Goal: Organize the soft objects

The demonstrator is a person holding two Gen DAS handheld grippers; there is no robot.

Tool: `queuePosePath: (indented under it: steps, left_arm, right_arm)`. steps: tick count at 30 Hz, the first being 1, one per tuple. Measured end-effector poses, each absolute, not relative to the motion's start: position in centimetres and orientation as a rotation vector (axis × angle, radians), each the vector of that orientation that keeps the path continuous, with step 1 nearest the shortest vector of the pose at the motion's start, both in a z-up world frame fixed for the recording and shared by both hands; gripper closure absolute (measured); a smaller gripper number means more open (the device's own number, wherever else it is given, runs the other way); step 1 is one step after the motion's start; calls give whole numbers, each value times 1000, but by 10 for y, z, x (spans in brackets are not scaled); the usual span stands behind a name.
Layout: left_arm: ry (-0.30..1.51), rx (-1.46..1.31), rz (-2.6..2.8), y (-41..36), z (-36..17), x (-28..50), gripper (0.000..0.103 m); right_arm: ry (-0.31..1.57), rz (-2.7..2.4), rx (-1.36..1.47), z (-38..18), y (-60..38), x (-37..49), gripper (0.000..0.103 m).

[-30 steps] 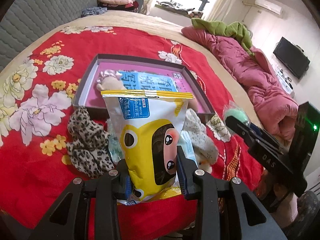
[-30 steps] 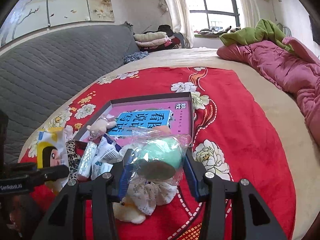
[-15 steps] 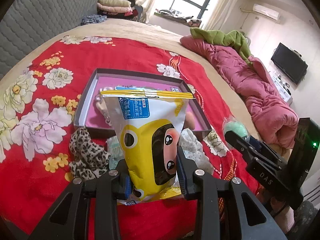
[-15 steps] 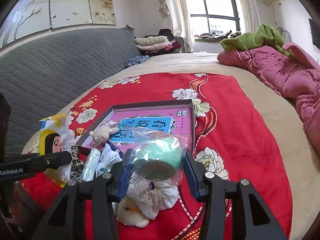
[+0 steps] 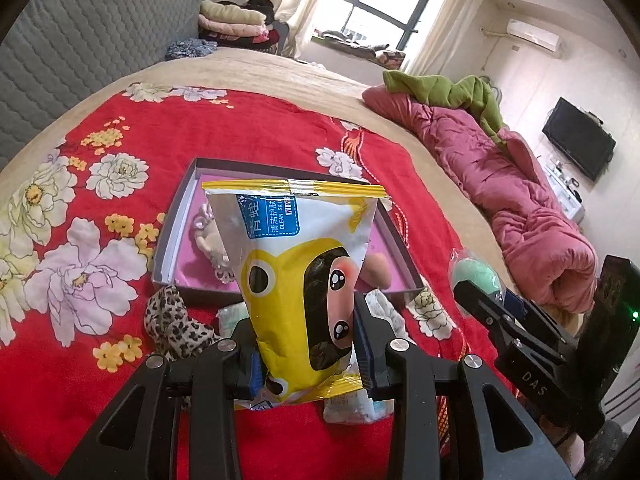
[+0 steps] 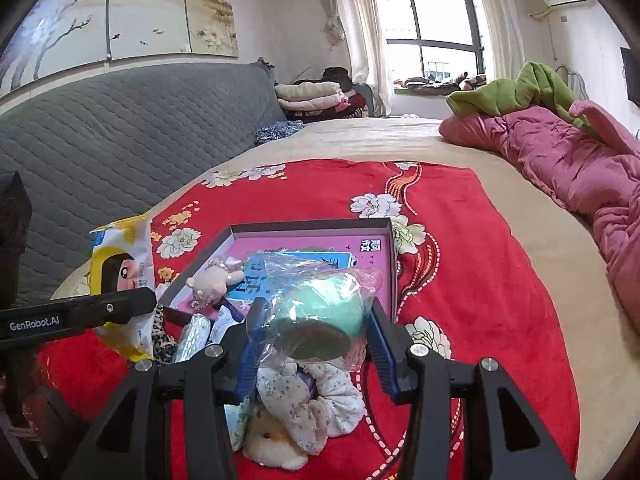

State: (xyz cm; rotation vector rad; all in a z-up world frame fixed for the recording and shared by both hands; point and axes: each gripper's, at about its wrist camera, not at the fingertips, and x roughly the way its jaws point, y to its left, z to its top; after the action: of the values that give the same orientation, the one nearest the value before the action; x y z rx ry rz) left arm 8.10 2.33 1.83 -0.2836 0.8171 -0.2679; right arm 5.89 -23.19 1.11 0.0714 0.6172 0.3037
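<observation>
My left gripper [image 5: 306, 340] is shut on a yellow wet-wipes pack [image 5: 298, 272] and holds it upright above the red blanket, in front of the grey box with a pink floor [image 5: 176, 236]. The pack also shows in the right wrist view [image 6: 120, 272]. My right gripper [image 6: 312, 340] is shut on a green sponge in a clear bag [image 6: 320, 316], held above a floral scrunchie [image 6: 304, 400] and a small plush chick [image 6: 272, 444]. In the box [image 6: 388, 264] lie a small plush bear [image 6: 212, 280] and a blue booklet [image 6: 280, 268].
A leopard-print scrunchie [image 5: 172, 320] and small tissue packs [image 6: 196, 336] lie in front of the box. A pink quilt [image 5: 500, 188] with a green blanket lies to the right. A grey headboard [image 6: 120, 140] stands at the left. Folded clothes [image 6: 316, 96] sit far back.
Both grippers have risen with their loads; the box and the loose items on the blanket now look farther below. Both grips are unchanged.
</observation>
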Motion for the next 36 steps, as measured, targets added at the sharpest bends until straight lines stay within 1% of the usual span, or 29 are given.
queuePosePath:
  steps: [10,20,36]
  left_arm:
    - [784,-325,-274,28,23,91,67]
    - [735,-354,-264,29,27,117,67]
    - [767,-425,-299,26,2,169,67]
  right_arm:
    - [600,286,63,14,-233,67,55]
    - [597,271,71,15,-233,83,55]
    - [614,213,53,5,-231,106,55]
